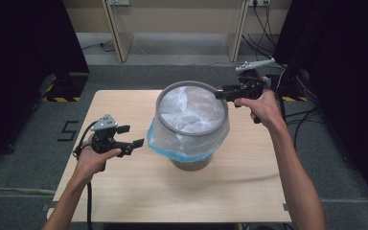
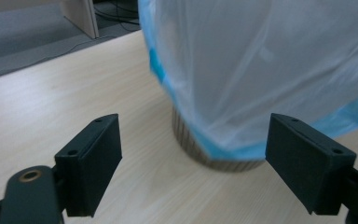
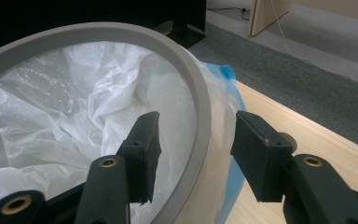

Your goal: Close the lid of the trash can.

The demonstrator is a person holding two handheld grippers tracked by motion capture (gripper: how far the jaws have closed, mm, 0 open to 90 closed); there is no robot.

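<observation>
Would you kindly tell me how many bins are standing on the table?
1. The bin stands mid-table, lined with a plastic bag and topped by a grey ring. Nothing suggests another hidden behind it.

Even overhead light, dark side margins, soft close-ups (slight blur)

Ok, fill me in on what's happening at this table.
A person is lining a bin with a bag on the table. A grey ring sits over the bag at the bin's top, with the bag's blue edge hanging down outside. The right hand-held gripper straddles the ring, its jaws apart and not pressing it. The left hand-held gripper is open, clear of the bin.
</observation>
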